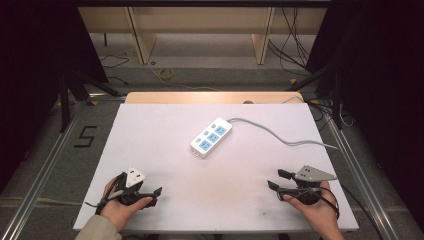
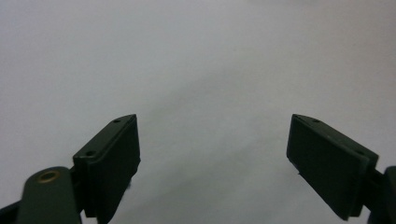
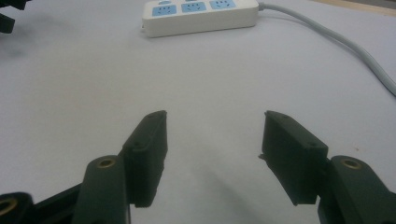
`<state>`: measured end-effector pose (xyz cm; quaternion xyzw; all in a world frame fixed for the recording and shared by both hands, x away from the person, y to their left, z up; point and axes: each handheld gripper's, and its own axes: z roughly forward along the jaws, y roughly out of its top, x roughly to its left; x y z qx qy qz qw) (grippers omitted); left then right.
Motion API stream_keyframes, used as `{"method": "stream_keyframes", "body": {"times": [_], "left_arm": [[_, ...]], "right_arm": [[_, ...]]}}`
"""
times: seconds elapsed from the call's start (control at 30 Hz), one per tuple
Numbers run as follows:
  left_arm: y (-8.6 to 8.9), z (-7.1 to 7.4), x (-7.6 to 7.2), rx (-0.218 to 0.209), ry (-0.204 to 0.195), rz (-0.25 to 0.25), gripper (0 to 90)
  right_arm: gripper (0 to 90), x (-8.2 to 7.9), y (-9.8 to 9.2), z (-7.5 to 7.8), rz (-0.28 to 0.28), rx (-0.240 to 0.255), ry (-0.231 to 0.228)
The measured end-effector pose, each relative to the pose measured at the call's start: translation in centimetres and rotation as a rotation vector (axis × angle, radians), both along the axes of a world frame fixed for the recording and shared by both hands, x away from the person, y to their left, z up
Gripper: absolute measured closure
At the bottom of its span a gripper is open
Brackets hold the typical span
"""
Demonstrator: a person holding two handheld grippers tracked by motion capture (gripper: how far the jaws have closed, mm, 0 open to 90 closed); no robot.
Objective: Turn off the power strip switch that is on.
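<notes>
white power strip (image 1: 211, 136), grey cable (image 1: 280, 136), table (image 1: 150, 130)

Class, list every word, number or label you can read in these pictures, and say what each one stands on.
"5": black mark on the grey floor left of the white table.
Power strip: blue socket faces, no lettering readable in the high view or the right gripper view.

The counter (image 1: 150, 150) looks matt white, smooth like paper. The power strip (image 1: 211, 135) is glossy white plastic with blue sockets. Both tongs, left tongs (image 2: 214, 163) and right tongs (image 3: 212, 154), are matt black plastic with brass-coloured rivets.
</notes>
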<state>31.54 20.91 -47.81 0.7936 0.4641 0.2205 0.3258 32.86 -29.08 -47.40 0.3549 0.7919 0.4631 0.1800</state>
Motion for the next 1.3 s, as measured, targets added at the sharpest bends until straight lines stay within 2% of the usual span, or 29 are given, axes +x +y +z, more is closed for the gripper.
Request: {"method": "stream_keyframes", "body": {"times": [0.13,0.27,0.37,0.5,0.63,0.73,1.0,1.3], "left_arm": [[0.3,0.1,0.1,-0.014,-0.009,0.019,19.9],[0.2,0.1,0.0,-0.01,-0.018,0.003,24.9],[0.3,0.2,0.0,-0.021,-0.014,-0.008,37.5],[0.6,0.4,0.0,-0.018,-0.021,-0.026,63.0],[0.7,0.5,0.0,0.003,-0.012,-0.042,78.7],[0.6,0.8,-0.1,0.007,-0.026,-0.037,88.5],[0.1,1.4,0.2,-0.01,-0.012,-0.041,89.6],[-0.6,1.8,1.2,-0.034,0.001,-0.033,89.7]], "right_arm": [[41.4,0.0,0.0,0.0,0.0,0.0,0.0],[41.3,-0.1,0.1,0.0,0.0,0.003,0.001],[41.3,-0.1,0.1,0.0,0.001,0.002,0.0],[41.3,-0.1,0.1,0.0,0.004,-0.002,-0.002],[41.4,-0.1,0.1,0.0,0.003,-0.006,-0.002],[41.4,-0.1,0.1,0.0,0.003,-0.006,-0.002],[40.9,0.0,0.2,-0.1,0.006,-0.009,0.0],[40.4,-0.1,0.3,0.0,0.008,-0.007,0.0]]}}
